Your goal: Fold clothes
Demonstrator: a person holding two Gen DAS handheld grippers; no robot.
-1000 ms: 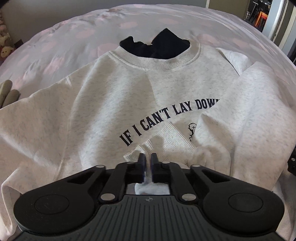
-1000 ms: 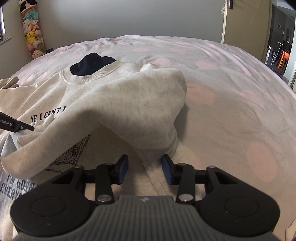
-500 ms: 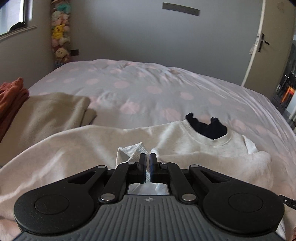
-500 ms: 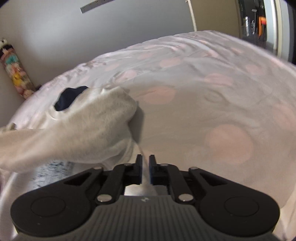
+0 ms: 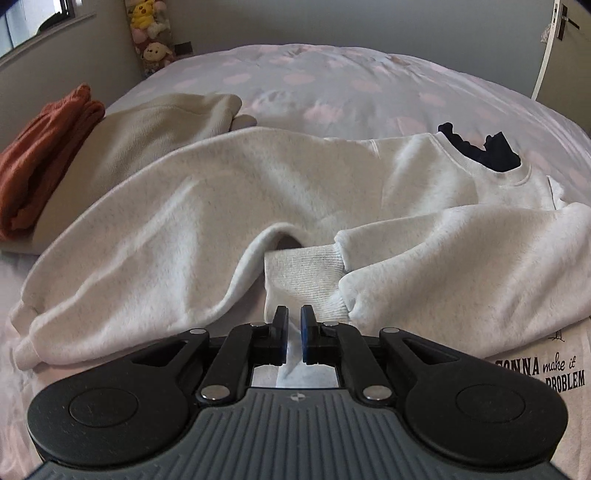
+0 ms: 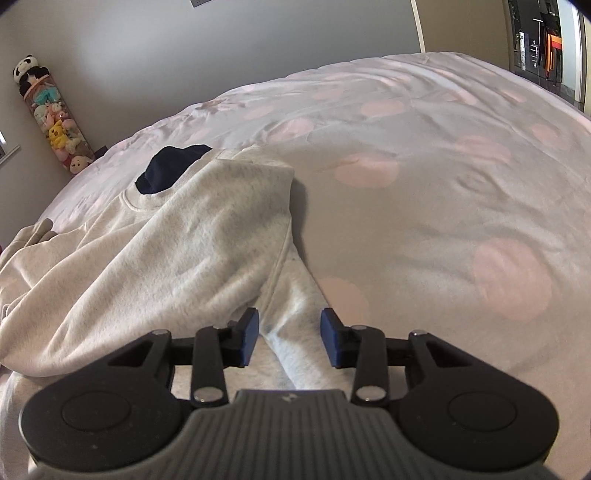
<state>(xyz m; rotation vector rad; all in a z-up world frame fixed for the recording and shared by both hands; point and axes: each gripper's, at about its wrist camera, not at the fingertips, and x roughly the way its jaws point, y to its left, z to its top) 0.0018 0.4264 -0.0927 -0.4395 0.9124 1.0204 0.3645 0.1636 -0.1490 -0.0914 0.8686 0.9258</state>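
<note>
Our left gripper has its blue-padded jaws drawn almost together, nipping a thin fold of pale fabric just below the ribbed cuff of the heather-white fleece sweatshirt. That cuff stands up right in front of the fingertips.

Our right gripper stands partly open. Its jaws have just been opening, and a narrow strip of the same sweatshirt's fabric lies between the blue pads. The left pad sits close against the cloth, but we cannot tell whether it touches; the right pad stands clear of it, so nothing is pinched there.

The sweatshirt lies spread on the pale bedcover with pink dots, both sleeves drawn in across its body and a dark navy garment showing through the neck opening.

The left wrist view alone shows us a folded beige garment and a rust-orange garment beside it, stacked past the sweatshirt's far sleeve, and the dark printed lettering on the chest, low at the right. Only the top of the tall clear tube of plush toys shows there, in the corner.

The right wrist view alone shows us the sweatshirt's side edge, a broad bare stretch of bedcover beyond it, that tube of plush toys at full height, and a doorway to another room.
</note>
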